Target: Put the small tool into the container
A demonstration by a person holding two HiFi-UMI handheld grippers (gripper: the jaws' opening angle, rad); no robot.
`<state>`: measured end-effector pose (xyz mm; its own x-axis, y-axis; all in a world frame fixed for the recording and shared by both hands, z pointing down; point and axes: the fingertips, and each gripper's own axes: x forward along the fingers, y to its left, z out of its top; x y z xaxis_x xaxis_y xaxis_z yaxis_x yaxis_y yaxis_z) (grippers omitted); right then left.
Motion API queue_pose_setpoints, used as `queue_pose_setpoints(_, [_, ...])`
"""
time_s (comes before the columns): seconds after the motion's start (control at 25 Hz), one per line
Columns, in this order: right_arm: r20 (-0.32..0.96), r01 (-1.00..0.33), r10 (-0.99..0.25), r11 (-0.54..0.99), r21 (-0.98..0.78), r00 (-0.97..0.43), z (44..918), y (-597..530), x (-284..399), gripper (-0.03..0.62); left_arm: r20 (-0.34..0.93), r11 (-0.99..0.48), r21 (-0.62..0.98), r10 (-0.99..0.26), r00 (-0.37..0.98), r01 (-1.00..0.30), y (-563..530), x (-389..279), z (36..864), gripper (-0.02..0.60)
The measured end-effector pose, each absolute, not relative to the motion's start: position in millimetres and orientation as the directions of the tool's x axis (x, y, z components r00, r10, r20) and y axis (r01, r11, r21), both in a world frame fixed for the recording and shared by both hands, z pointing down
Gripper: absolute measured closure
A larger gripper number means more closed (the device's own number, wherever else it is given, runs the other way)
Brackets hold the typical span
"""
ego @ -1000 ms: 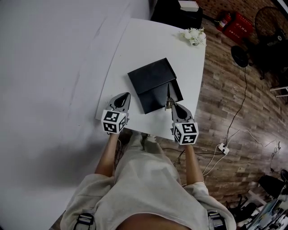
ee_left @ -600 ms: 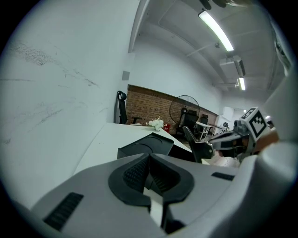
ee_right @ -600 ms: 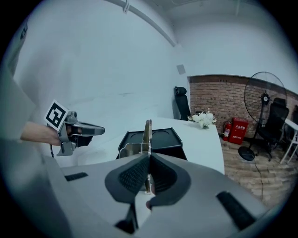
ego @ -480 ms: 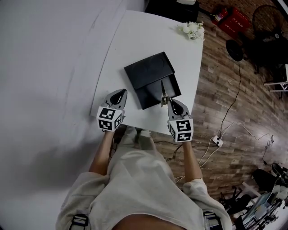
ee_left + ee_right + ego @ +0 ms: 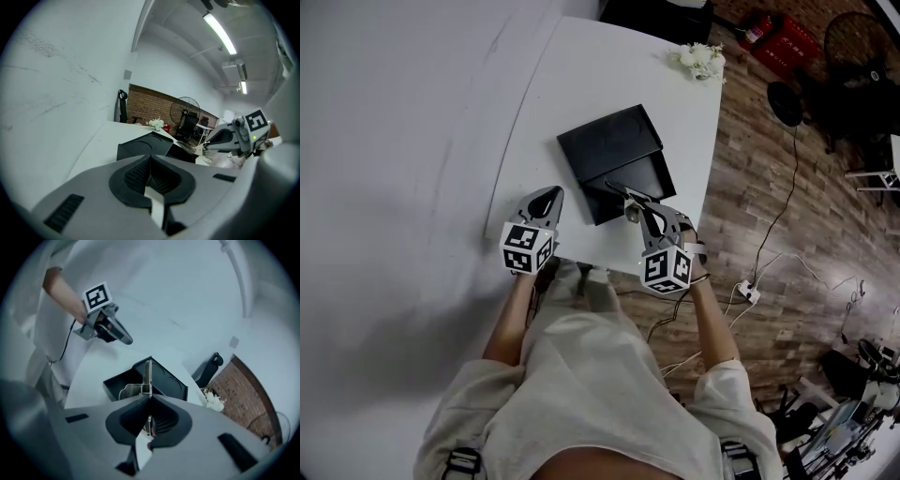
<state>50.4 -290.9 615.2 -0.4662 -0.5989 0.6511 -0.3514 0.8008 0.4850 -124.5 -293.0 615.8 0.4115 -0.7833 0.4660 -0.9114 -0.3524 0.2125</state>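
An open black container lies on the white table, with its flat lid just beyond it. My right gripper is shut on a small thin metal tool that points left over the container's near edge. In the right gripper view the tool sticks out of the shut jaws toward the container. My left gripper rests near the table's front left, shut with nothing in it. From the left gripper view the container and the right gripper show.
A bunch of white flowers sits at the table's far right corner. The table's right edge drops to a wooden floor with cables and a power strip. Red cases and a fan stand farther off.
My right gripper has swung so its tip and the tool point left over the container's near edge. The left gripper has barely moved.
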Motion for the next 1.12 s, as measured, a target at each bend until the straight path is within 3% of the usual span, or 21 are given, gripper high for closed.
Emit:
queue_pose_setpoints(0.6, [0.7, 0.248, -0.548, 0.677, 0.693, -0.458, 637.4, -290.4, 38.7, 0.586, 0.469, -0.335, 0.209, -0.79, 0.395, -0.919, -292.1, -129.1, 618.3, 0.571])
queue_pose_setpoints(0.88, [0.696, 0.377, -0.532, 0.591, 0.713, -0.482, 638.6, -292.6, 34.2, 0.586, 0.473, -0.33, 0.202, -0.792, 0.387, -0.922, -290.5, -129.6, 618.3, 0.571])
queue_pose_setpoints(1.12, [0.711, 0.403, -0.509, 0.591, 0.699, -0.485, 646.0, -295.6, 33.0, 0.586, 0.477, -0.322, 0.199, -0.794, 0.378, -0.926, -288.9, -131.6, 619.2, 0.571])
